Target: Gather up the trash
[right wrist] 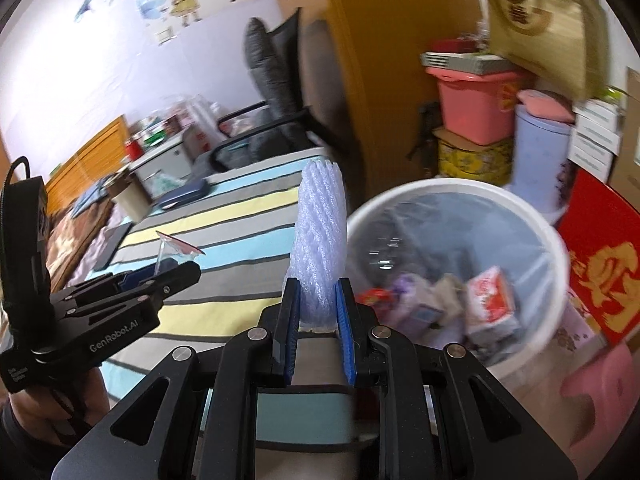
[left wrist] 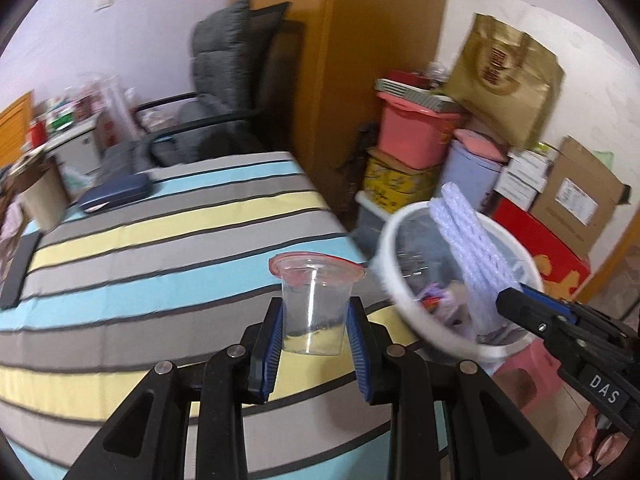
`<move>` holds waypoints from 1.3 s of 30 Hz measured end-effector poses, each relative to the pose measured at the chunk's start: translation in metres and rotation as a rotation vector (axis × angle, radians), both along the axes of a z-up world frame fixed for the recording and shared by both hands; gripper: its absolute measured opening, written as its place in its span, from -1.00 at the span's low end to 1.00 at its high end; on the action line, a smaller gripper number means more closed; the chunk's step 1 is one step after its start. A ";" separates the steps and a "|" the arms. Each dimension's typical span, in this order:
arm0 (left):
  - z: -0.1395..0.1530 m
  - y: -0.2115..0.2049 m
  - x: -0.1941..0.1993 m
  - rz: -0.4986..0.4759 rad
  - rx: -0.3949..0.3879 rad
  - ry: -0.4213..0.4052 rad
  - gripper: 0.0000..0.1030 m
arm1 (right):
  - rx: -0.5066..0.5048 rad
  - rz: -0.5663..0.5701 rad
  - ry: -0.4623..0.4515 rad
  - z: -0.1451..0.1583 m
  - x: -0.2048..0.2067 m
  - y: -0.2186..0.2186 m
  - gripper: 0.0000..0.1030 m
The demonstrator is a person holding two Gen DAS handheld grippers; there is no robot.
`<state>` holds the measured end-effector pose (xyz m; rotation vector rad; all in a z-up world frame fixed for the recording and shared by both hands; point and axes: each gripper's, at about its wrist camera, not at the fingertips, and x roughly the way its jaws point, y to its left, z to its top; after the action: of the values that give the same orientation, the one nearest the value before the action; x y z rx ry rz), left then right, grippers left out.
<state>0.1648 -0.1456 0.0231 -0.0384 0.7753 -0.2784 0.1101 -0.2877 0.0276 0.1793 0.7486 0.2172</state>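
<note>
My jaws are clamped on both sides: the left gripper pinches one clear plastic cup low on its wall above the striped bed, and the right gripper holds one foam net sleeve beside the white trash bin. I judge both light; the cup thin and crushable, the foam soft and springy.

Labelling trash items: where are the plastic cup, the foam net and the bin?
plastic cup [left wrist: 313, 307], left wrist view, clear wall.
foam net [right wrist: 320, 236], right wrist view, mid-length.
bin [right wrist: 452, 188], right wrist view, far rim.
</note>
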 end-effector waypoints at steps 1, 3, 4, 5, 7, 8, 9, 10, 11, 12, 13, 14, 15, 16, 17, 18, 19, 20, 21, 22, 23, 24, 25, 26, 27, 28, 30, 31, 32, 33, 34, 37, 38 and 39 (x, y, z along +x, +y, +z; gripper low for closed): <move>0.000 -0.008 0.003 -0.022 -0.005 0.004 -0.39 | -0.002 -0.017 0.002 -0.001 0.000 -0.006 -0.61; -0.002 -0.024 0.010 -0.061 -0.008 0.005 -0.39 | -0.006 -0.055 0.008 -0.003 0.000 -0.019 -0.61; -0.003 -0.031 0.012 -0.076 -0.010 0.007 -0.39 | -0.009 -0.074 0.013 -0.005 0.000 -0.026 -0.61; -0.005 -0.041 0.017 -0.104 -0.019 0.013 -0.39 | -0.011 -0.091 0.019 -0.006 0.000 -0.032 -0.61; -0.008 -0.054 0.024 -0.133 -0.019 0.022 -0.39 | -0.018 -0.120 0.030 -0.009 0.001 -0.043 -0.61; -0.010 -0.060 0.027 -0.150 -0.024 0.027 -0.39 | -0.021 -0.130 0.036 -0.010 0.002 -0.046 -0.61; -0.012 -0.064 0.030 -0.161 -0.029 0.033 -0.39 | -0.025 -0.141 0.044 -0.012 0.003 -0.048 -0.60; -0.015 -0.071 0.034 -0.176 -0.036 0.043 -0.39 | -0.030 -0.152 0.052 -0.014 0.004 -0.051 -0.60; -0.016 -0.076 0.037 -0.185 -0.037 0.046 -0.39 | -0.033 -0.159 0.058 -0.015 0.006 -0.052 -0.60; -0.018 -0.081 0.040 -0.198 -0.040 0.050 -0.39 | -0.034 -0.164 0.063 -0.016 0.007 -0.054 -0.60; -0.020 -0.086 0.043 -0.209 -0.044 0.057 -0.39 | -0.037 -0.169 0.068 -0.017 0.008 -0.055 -0.60; -0.022 -0.090 0.046 -0.220 -0.052 0.061 -0.39 | -0.039 -0.171 0.075 -0.018 0.009 -0.056 -0.59; -0.023 -0.094 0.049 -0.230 -0.056 0.063 -0.39 | -0.041 -0.170 0.081 -0.019 0.011 -0.057 -0.58; -0.024 -0.098 0.051 -0.241 -0.057 0.063 -0.39 | -0.042 -0.167 0.087 -0.021 0.013 -0.058 -0.57; -0.024 -0.100 0.052 -0.252 -0.060 0.062 -0.38 | -0.046 -0.165 0.094 -0.022 0.015 -0.057 -0.57; -0.024 -0.104 0.053 -0.266 -0.068 0.061 -0.31 | -0.049 -0.163 0.097 -0.024 0.017 -0.057 -0.55; -0.025 -0.106 0.053 -0.273 -0.072 0.060 -0.24 | -0.052 -0.162 0.101 -0.025 0.018 -0.059 -0.54; -0.025 -0.106 0.054 -0.275 -0.075 0.059 -0.10 | -0.055 -0.163 0.103 -0.026 0.018 -0.060 -0.52; -0.025 -0.107 0.053 -0.278 -0.081 0.057 -0.04 | -0.054 -0.163 0.102 -0.026 0.018 -0.060 -0.47; -0.025 -0.106 0.052 -0.281 -0.086 0.054 -0.03 | -0.053 -0.163 0.100 -0.026 0.017 -0.060 -0.34; -0.025 -0.105 0.051 -0.279 -0.083 0.051 -0.03 | -0.053 -0.162 0.097 -0.025 0.016 -0.060 -0.24; -0.025 -0.103 0.050 -0.275 -0.079 0.049 -0.03 | -0.053 -0.160 0.092 -0.024 0.014 -0.060 -0.07; -0.025 -0.101 0.049 -0.269 -0.078 0.049 -0.03 | -0.054 -0.159 0.086 -0.023 0.012 -0.060 -0.04; -0.024 -0.099 0.048 -0.264 -0.081 0.051 -0.03 | -0.056 -0.158 0.084 -0.022 0.012 -0.060 -0.04; -0.024 -0.096 0.047 -0.258 -0.081 0.051 -0.03 | -0.059 -0.159 0.080 -0.020 0.010 -0.060 -0.04; -0.023 -0.094 0.044 -0.249 -0.077 0.049 -0.03 | -0.061 -0.161 0.078 -0.019 0.009 -0.060 -0.04; -0.022 -0.090 0.039 -0.237 -0.065 0.048 -0.03 | -0.066 -0.161 0.075 -0.017 0.007 -0.058 -0.04; -0.022 -0.087 0.036 -0.228 -0.059 0.046 -0.03 | -0.070 -0.158 0.072 -0.015 0.004 -0.057 -0.04; -0.021 -0.085 0.033 -0.221 -0.054 0.044 -0.03 | -0.073 -0.156 0.070 -0.014 0.003 -0.055 -0.04; -0.019 -0.082 0.029 -0.213 -0.051 0.041 -0.03 | -0.076 -0.154 0.066 -0.012 0.002 -0.054 -0.04; -0.018 -0.078 0.025 -0.205 -0.047 0.038 -0.03 | -0.078 -0.151 0.062 -0.011 0.000 -0.052 -0.04; -0.013 -0.069 0.013 -0.181 -0.040 0.027 -0.03 | -0.080 -0.140 0.049 -0.007 -0.007 -0.044 -0.04; -0.012 -0.065 0.008 -0.175 -0.040 0.021 -0.03 | -0.080 -0.133 0.043 -0.005 -0.010 -0.040 -0.04; -0.010 -0.061 0.003 -0.165 -0.037 0.014 -0.03 | -0.081 -0.129 0.038 -0.004 -0.013 -0.038 -0.04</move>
<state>0.1674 -0.2068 0.0130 -0.0107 0.7881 -0.4496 0.0973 -0.3257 0.0234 0.1545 0.7789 0.0606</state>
